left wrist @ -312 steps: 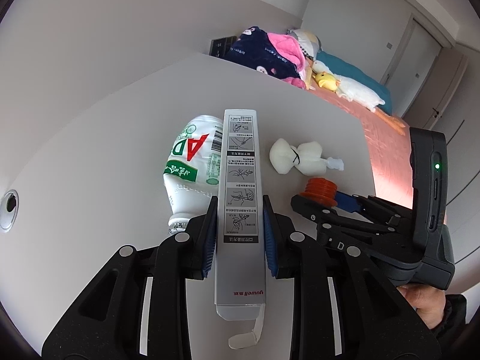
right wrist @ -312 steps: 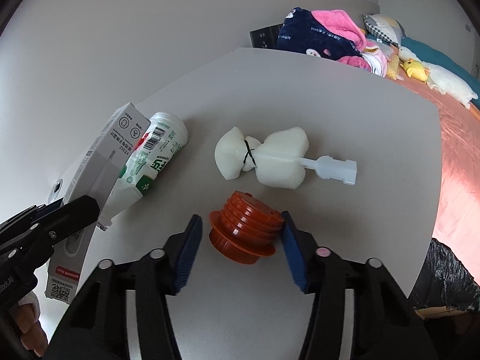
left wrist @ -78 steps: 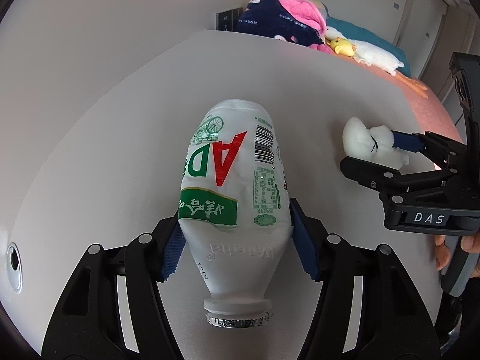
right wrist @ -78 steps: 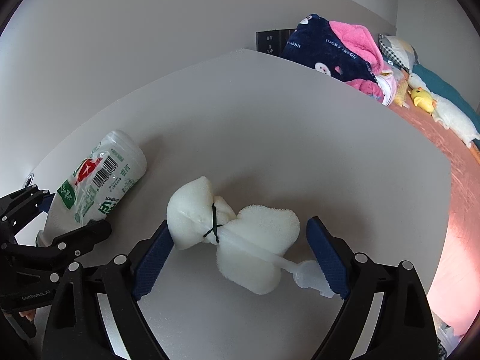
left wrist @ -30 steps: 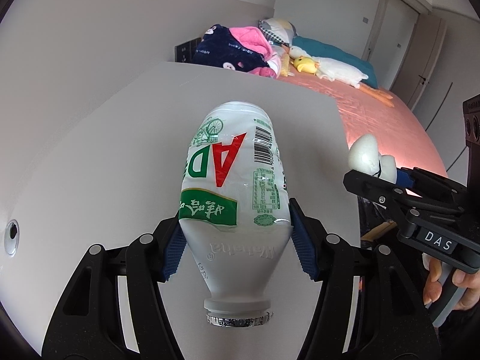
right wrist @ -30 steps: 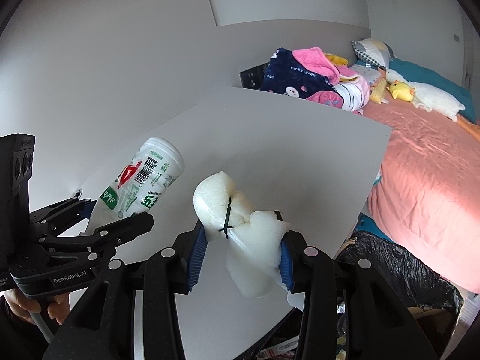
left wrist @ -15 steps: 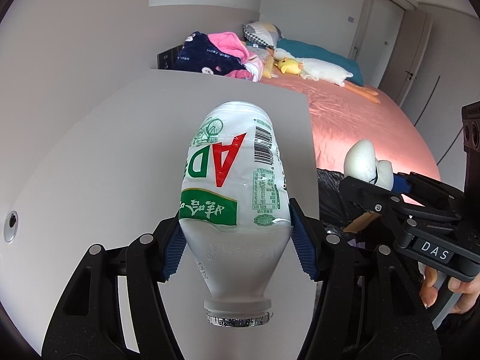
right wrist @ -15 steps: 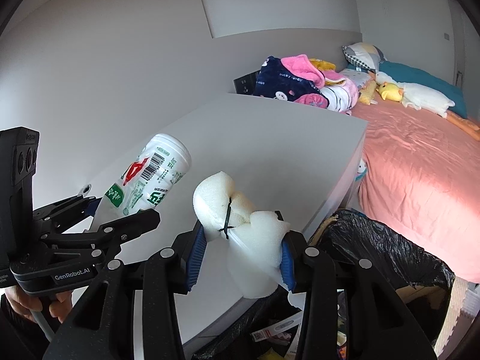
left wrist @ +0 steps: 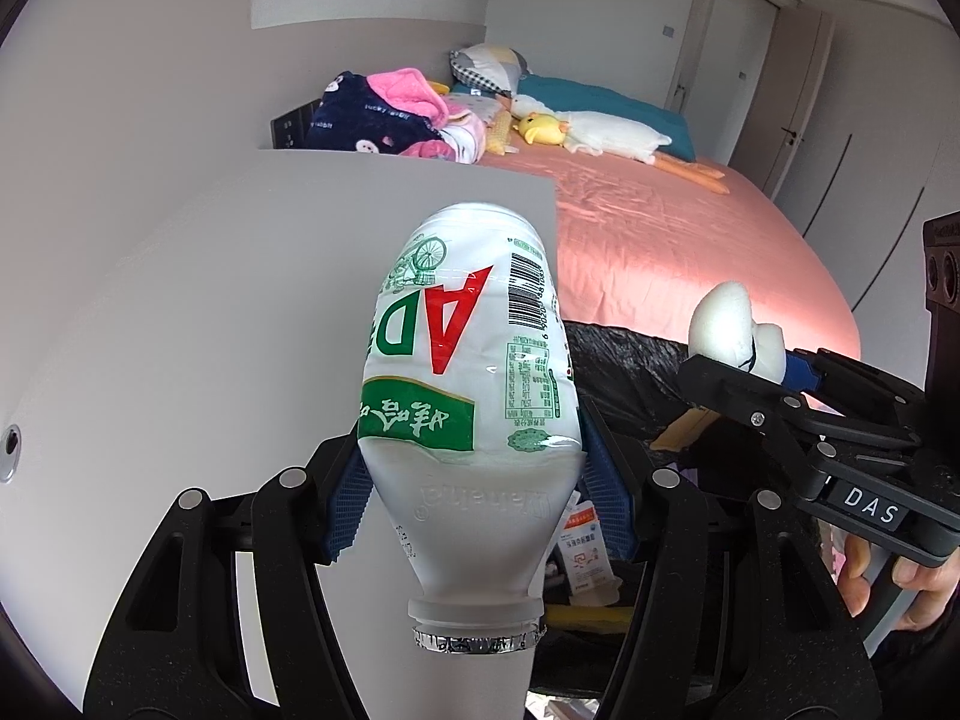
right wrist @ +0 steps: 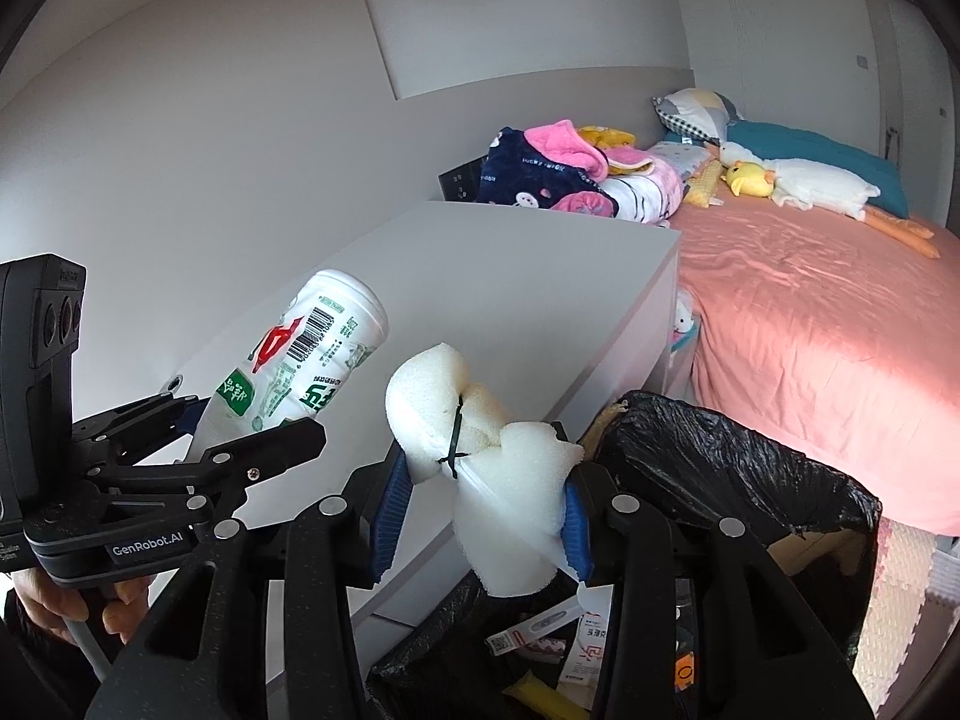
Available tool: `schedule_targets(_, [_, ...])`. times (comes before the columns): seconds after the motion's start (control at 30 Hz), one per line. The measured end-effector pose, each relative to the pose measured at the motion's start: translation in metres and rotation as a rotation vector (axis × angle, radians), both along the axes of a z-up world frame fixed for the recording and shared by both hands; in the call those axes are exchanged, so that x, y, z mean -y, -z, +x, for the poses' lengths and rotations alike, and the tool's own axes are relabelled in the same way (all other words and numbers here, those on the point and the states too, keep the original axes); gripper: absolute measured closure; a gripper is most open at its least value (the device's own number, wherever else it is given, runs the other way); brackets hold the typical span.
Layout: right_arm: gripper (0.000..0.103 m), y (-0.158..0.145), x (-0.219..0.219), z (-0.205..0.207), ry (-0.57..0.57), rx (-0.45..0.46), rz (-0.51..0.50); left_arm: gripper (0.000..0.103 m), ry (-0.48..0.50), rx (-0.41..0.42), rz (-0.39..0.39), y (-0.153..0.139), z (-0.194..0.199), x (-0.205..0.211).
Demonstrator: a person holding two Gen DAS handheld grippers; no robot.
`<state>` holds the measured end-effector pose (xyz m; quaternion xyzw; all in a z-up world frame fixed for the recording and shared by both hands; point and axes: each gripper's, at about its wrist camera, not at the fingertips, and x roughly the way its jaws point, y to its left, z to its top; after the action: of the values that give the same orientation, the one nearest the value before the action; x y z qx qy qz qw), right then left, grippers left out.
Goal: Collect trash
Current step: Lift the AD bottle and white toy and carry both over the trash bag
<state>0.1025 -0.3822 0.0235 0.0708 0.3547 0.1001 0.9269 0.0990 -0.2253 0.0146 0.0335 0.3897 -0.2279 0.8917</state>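
Bedroom with pale grey walls: a bed (right wrist: 810,312) covered in a salmon-pink sheet runs along the right, with a long white plush duck (left wrist: 594,132), a teal pillow and a heap of navy and pink clothing (right wrist: 558,174) near its head. Beside the bed stands a white cabinet (right wrist: 510,276) with a bare top. At its near corner sits a bin lined with a black trash bag (right wrist: 732,456), already holding paper scraps and packaging.

Left gripper (left wrist: 474,492): its blue pads are clamped on the shoulder of a white plastic bottle (left wrist: 474,396) with a green and red label, foil-rimmed mouth pointing back toward the camera. The bottle is held in the air over the cabinet's edge, beside the bin.

Right gripper (right wrist: 480,510): its blue pads squeeze a white sponge brush (right wrist: 480,456), a lump of foam cinched by a black tie, held above the bin's open mouth. A person's hand (left wrist: 900,588) grips this tool's handle.
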Motion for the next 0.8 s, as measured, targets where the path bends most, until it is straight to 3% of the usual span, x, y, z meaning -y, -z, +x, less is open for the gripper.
schedule_targets(0.8, [0.058, -0.010, 0.084, -0.054, 0.172, 0.027, 0.017, 0.042, 0.174, 0.012, 0.005, -0.005, -0.026, 0.089])
